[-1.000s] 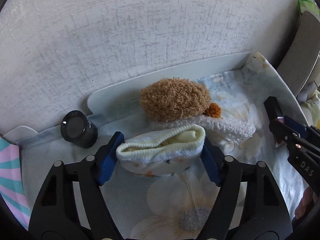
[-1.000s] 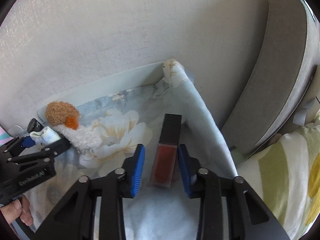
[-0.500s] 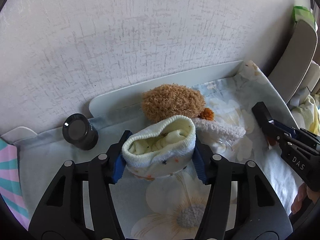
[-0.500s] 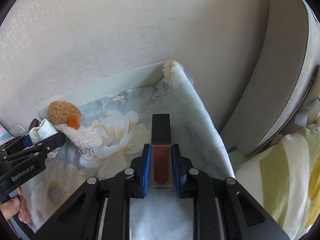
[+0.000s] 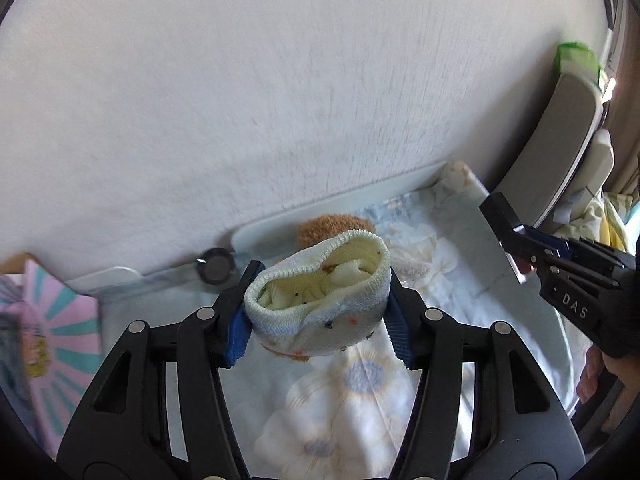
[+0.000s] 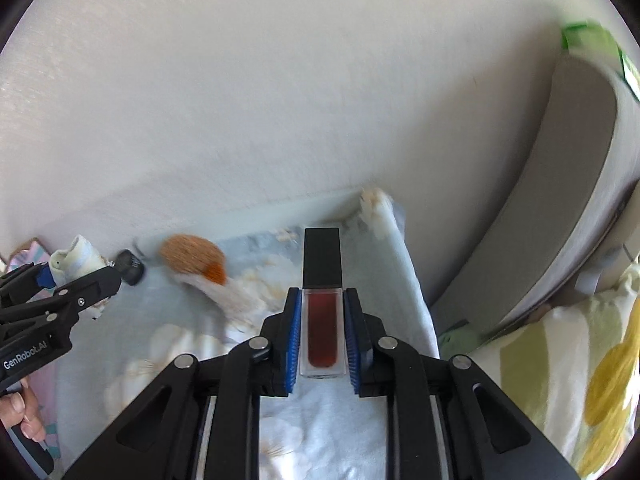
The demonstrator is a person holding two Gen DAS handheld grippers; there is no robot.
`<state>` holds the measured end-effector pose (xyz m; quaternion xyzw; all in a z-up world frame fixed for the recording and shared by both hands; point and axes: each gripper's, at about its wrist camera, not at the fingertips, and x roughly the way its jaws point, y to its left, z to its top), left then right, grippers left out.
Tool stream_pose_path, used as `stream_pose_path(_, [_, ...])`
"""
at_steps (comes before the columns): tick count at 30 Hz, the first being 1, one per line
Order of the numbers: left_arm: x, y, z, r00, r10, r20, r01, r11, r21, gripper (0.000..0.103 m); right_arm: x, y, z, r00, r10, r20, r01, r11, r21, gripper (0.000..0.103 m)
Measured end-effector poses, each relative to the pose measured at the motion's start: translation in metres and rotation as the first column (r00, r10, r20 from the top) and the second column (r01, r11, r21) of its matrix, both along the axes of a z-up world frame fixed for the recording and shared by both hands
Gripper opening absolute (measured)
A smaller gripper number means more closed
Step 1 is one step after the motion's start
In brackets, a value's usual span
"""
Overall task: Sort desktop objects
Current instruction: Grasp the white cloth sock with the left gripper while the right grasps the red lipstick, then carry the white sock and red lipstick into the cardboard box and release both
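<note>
My left gripper [image 5: 318, 312] is shut on a rolled white sock with small coloured dots [image 5: 320, 308] and holds it above the floral cloth [image 5: 440, 280]. The sock also shows in the right wrist view [image 6: 76, 260]. My right gripper [image 6: 322, 336] is shut on a dark red lip gloss tube with a black cap [image 6: 322, 300], lifted off the cloth. In the left wrist view the tube [image 5: 502, 220] sticks out of that gripper at the right. A brown and white plush toy [image 6: 200, 264] lies on the cloth, partly hidden behind the sock in the left wrist view [image 5: 320, 226].
A small black round jar [image 5: 214, 270] stands near the wall by a white tray edge [image 5: 272, 224]. A pink and teal striped item [image 5: 52, 328] lies at the left. A grey cushion [image 6: 560, 200] and yellow-green bedding [image 6: 560, 380] are at the right.
My left gripper closed on the sock and lifted it. My right gripper closed on the lip gloss tube and raised it off the cloth.
</note>
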<state>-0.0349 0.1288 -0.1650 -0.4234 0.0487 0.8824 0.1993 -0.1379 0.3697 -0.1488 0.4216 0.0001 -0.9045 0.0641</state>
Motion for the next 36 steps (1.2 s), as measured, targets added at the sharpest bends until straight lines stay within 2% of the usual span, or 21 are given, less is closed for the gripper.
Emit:
stream_pose_path(8, [0.021, -0.042, 0.054, 0.997, 0.07, -0.03, -0.069, 0.997, 0.032, 0.053, 0.004, -0.039, 0.059, 0.99, 0.129, -0.061, -0.131, 0.991, -0.017, 0.018])
stream_pose_path(15, [0.039, -0.108, 0.089, 0.978, 0.205, -0.045, -0.203, 0.978, 0.044, 0.053, 0.008, -0.104, 0.099, 0.944, 0.31, -0.111, -0.315, 0.948, -0.037, 0.018])
stream_pose_path(20, [0.053, -0.151, 0.1, 0.953, 0.299, -0.059, -0.297, 0.954, 0.03, 0.053, 0.014, -0.163, 0.112, 0.885, 0.451, -0.119, -0.457, 0.888, -0.038, 0.018])
stream_pose_path(26, [0.074, -0.198, 0.102, 0.918, 0.392, -0.061, -0.392, 0.92, 0.007, 0.053, 0.021, -0.234, 0.109, 0.785, 0.611, -0.1, -0.616, 0.787, -0.034, 0.018])
stream_pose_path(33, [0.097, -0.241, 0.082, 0.871, 0.491, -0.025, -0.492, 0.871, -0.013, 0.053, 0.039, -0.309, 0.097, 0.66, 0.75, -0.045, -0.752, 0.659, -0.033, 0.018])
stream_pose_path(36, [0.106, -0.266, 0.074, 0.845, 0.535, -0.001, -0.535, 0.845, -0.012, 0.053, 0.046, -0.33, 0.091, 0.616, 0.787, -0.022, -0.788, 0.615, -0.037, 0.018])
